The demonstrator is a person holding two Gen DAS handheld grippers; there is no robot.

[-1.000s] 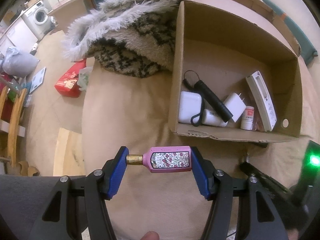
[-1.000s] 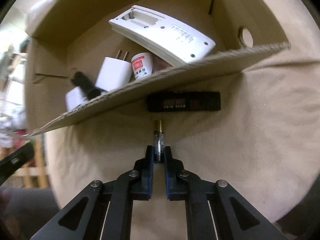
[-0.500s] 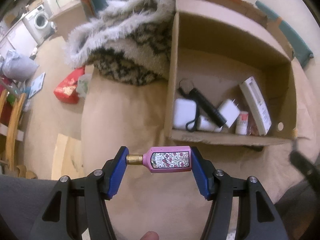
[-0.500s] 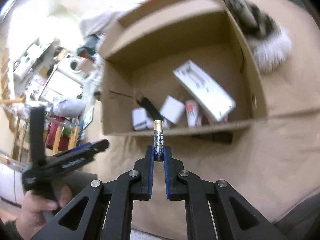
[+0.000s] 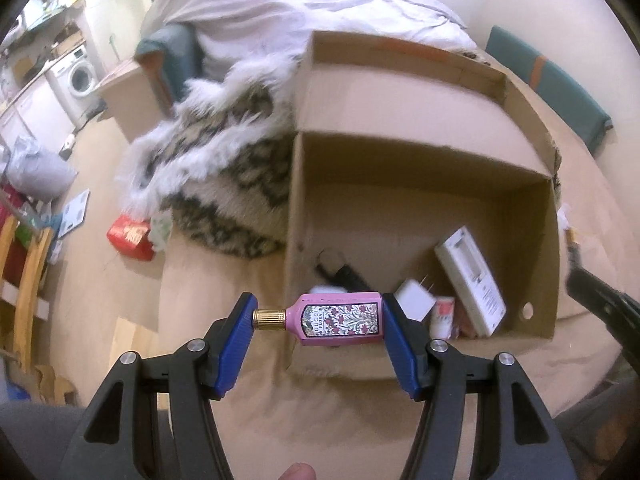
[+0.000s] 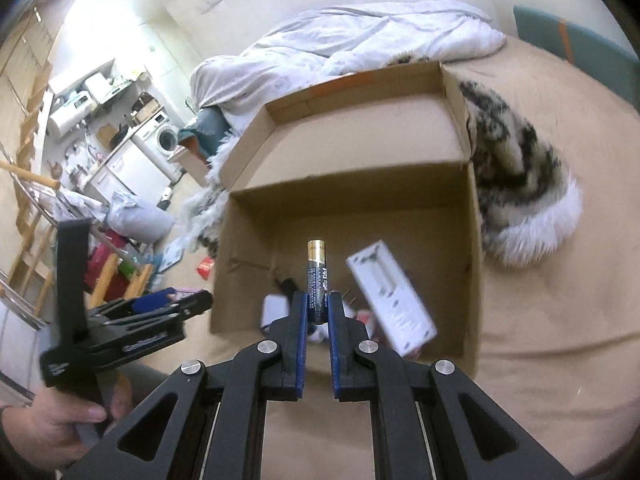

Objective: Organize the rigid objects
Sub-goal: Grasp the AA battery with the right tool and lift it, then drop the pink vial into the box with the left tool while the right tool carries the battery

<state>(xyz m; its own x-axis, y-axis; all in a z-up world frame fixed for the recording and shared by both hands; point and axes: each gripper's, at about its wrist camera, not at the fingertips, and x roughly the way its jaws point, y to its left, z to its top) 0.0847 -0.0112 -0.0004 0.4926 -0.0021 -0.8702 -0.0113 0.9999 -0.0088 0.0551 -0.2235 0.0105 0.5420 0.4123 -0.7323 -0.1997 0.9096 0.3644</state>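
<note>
- While you look down your left gripper [image 5: 318,320], low in the frame's centre, its blue pads pinch a pink perfume bottle [image 5: 338,319] end to end: gold cap against the left pad, base against the right.
- That bottle lies crosswise in front of the near left corner of the cardboard box [image 5: 420,148], which fills the middle and right of the left wrist view and sits on a tan bedcover [image 5: 224,280].
- On the box floor, lower right of that view, you can see a white remote [image 5: 470,282] leaning at the right, a white plug adapter [image 5: 416,298] beside it, a small red-labelled container [image 5: 442,316] just below that, and a black object [image 5: 348,276] partly hidden behind the bottle.
- Your right gripper [image 6: 318,314], centre bottom of its own view, is pressed together on a battery [image 6: 317,276], which stands upright between the pads with its gold end upward.
- From that view the battery lines up with the open box; whether it is above the interior you cannot tell.
- At the lower left of the right wrist view your hand [image 6: 52,424] grips the other tool's handle.
- A furry patterned blanket [image 5: 216,168] lies against the box's left wall.
</note>
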